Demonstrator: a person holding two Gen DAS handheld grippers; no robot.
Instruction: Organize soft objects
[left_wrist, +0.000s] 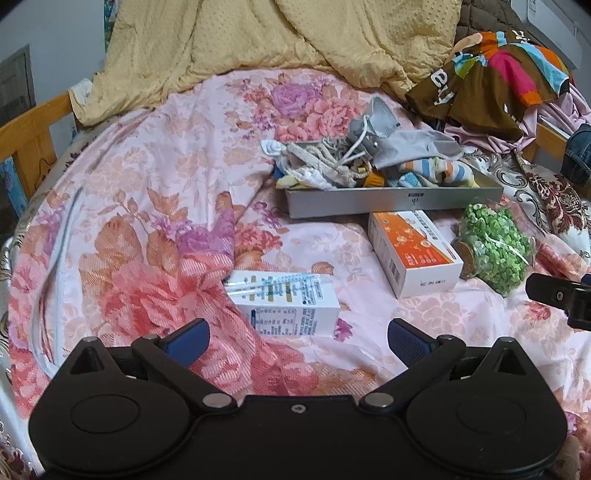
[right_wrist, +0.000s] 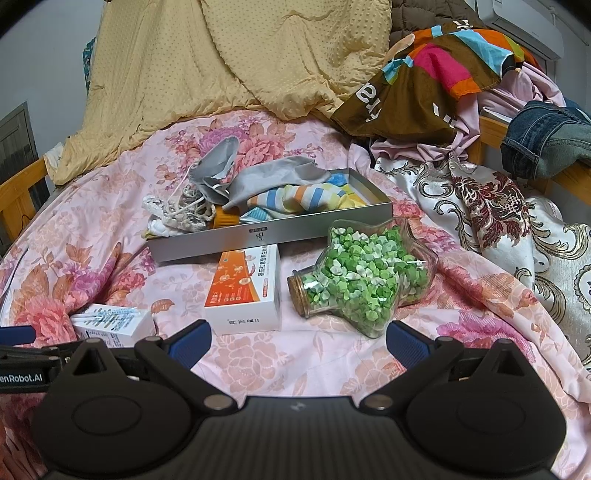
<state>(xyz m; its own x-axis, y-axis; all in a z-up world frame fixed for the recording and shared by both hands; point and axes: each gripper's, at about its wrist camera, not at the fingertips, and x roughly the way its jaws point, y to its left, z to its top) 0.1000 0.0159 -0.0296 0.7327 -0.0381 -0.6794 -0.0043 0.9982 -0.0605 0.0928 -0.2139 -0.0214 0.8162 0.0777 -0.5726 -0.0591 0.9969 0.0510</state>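
Both our blue-padded grippers, left gripper (left_wrist: 298, 341) and right gripper (right_wrist: 298, 341), gape wide, empty. Only our right view shows folded blue jeans (right_wrist: 550, 142). Striped socks (right_wrist: 291, 197) and grey cloth (right_wrist: 275, 177) fill the shallow silver metal tray (right_wrist: 266, 240) on the floral pink bedsheet (right_wrist: 314, 362).

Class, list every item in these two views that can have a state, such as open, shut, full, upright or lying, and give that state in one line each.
left gripper: open, empty
right gripper: open, empty
grey tray: lidless, piled with soft things
striped sock: lying in the tray
grey mask: draped over the tray's far rim
star jar: corked, on its side, full of green stars
orange box: shut, lying flat
blue-print box: shut, lying flat
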